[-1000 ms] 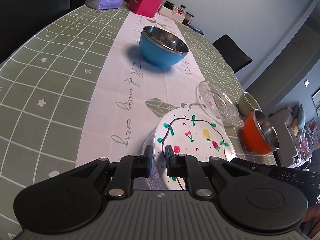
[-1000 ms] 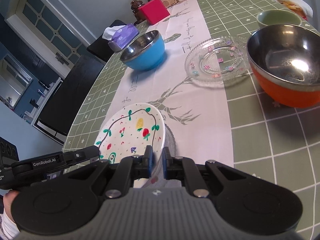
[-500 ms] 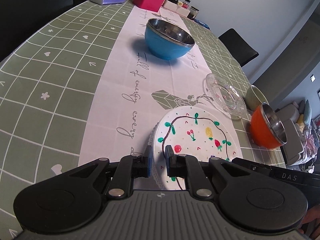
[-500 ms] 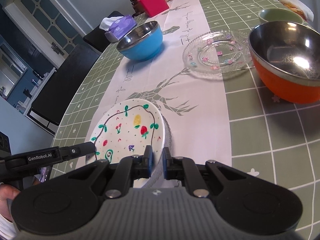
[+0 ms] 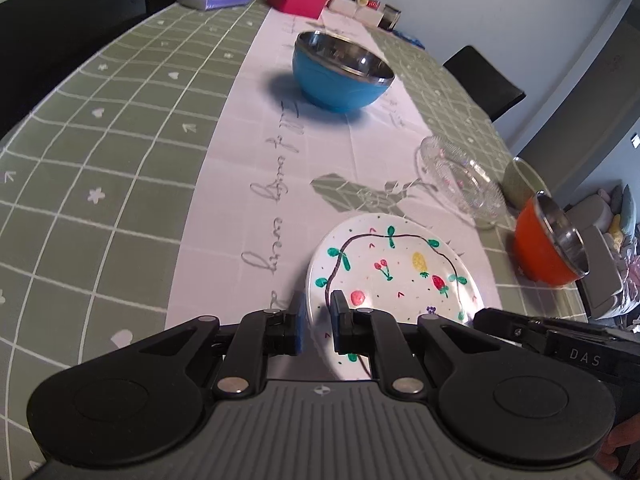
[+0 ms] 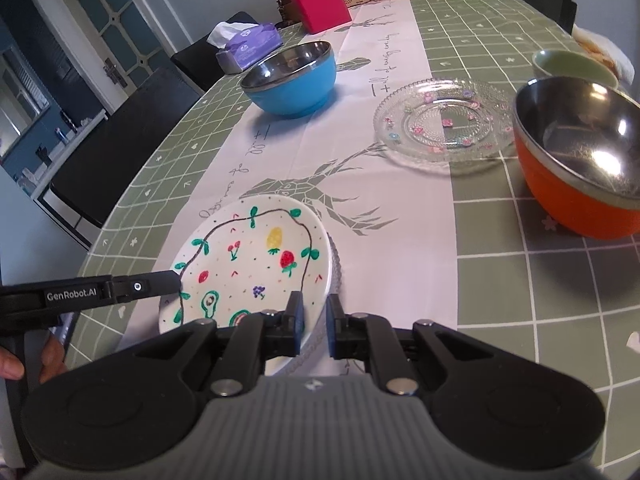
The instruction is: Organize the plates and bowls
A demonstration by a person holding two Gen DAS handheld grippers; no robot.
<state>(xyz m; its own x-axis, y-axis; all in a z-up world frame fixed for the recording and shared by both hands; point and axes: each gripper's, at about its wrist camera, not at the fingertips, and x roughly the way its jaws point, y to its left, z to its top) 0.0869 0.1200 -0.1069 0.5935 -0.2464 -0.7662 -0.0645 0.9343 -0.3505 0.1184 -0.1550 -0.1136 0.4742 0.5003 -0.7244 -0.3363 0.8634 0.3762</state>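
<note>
I am pinching the near rim of the fruit-painted plate (image 6: 256, 264) with my right gripper (image 6: 311, 330), while my left gripper (image 5: 316, 326) is clamping its opposite rim; the glass plate (image 6: 444, 124) is lying ahead, slightly right, nearer my right hand

We are counting three bowls on the table: a blue bowl (image 6: 291, 80), an orange bowl (image 6: 580, 158) and a small green bowl (image 6: 574, 67). We are seeing two plates for certain, a white painted plate (image 6: 256, 258) and a clear glass plate (image 6: 444, 122), with a textured rim (image 6: 335, 264) peeking out under the painted one that may be a third. We are also counting one purple tissue pack (image 6: 248, 44), one pink box (image 6: 322, 8), and two grippers, the left gripper (image 5: 316, 320) and the right gripper (image 6: 314, 322).
</note>
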